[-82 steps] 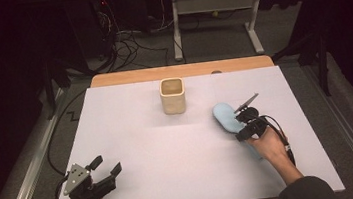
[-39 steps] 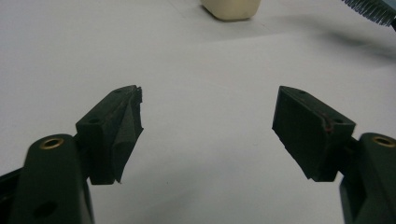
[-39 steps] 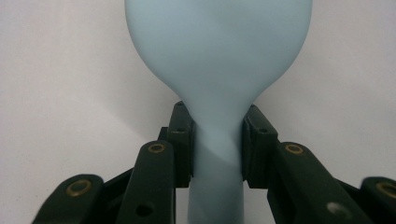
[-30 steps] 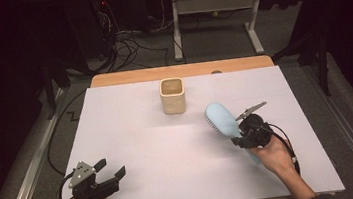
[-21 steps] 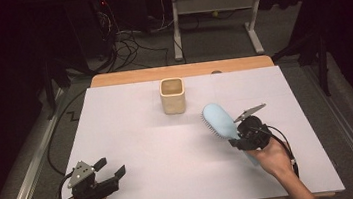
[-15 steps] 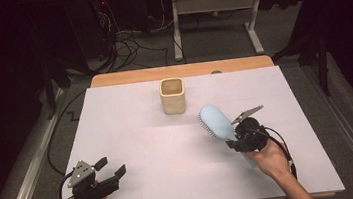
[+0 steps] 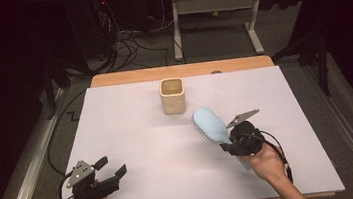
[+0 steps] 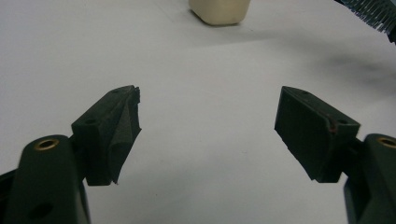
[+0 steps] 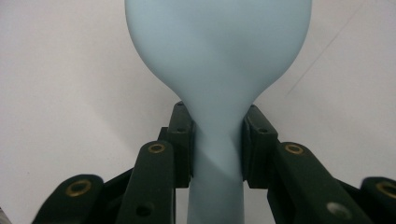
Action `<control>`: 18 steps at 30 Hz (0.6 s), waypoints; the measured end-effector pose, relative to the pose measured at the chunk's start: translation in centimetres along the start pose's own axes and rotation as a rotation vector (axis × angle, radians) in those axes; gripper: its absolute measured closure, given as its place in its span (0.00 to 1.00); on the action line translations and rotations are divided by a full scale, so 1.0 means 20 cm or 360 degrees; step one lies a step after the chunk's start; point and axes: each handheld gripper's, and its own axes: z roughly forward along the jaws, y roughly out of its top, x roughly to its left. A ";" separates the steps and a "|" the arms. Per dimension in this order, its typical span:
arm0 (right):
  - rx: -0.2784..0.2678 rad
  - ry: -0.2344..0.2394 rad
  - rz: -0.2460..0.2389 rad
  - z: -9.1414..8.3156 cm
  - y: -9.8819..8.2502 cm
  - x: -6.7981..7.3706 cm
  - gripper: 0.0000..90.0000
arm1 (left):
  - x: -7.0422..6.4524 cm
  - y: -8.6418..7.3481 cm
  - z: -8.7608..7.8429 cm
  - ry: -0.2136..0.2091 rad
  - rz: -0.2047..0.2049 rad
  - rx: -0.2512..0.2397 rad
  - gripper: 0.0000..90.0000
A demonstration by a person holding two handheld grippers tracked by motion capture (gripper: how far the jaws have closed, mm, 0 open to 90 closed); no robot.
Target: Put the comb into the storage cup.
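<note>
Your right gripper (image 7: 226,146) clamps the neck of the light-blue hairbrush (image 7: 211,125), whose head juts beyond the jaws toward the beige cup (image 7: 172,95). Your left gripper (image 7: 113,170), which has just been opening, stands wide with nothing between its jaws.

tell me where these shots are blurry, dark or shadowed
High view: the white table is evenly lit, the floor behind falls into near black. Left gripper view: the near parts of the open left gripper are soft, and the hairbrush throws a soft shadow on the table. Right gripper view: the right gripper is sharp where it clamps the brush neck, with no glare.
</note>
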 end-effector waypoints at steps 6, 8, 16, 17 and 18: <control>-0.0059 0.0025 -0.0020 -0.02 0.01 0.04 0.79 | -0.01 0.00 0.00 -0.0030 -0.0017 -0.0022 0.24; -0.0081 0.0033 -0.0033 -0.02 0.01 0.05 0.79 | -0.01 0.00 -0.01 -0.0037 -0.0020 -0.0030 0.25; -0.0133 0.0069 -0.0060 -0.05 0.00 0.11 0.79 | -0.03 0.02 0.00 -0.0063 -0.0008 -0.0026 0.24; -0.0139 0.0072 -0.0062 -0.05 0.00 0.12 0.79 | -0.03 0.02 0.00 -0.0067 -0.0010 -0.0028 0.24; -0.0143 0.0075 -0.0058 -0.05 0.00 0.13 0.79 | -0.04 0.02 0.01 -0.0075 -0.0010 -0.0028 0.24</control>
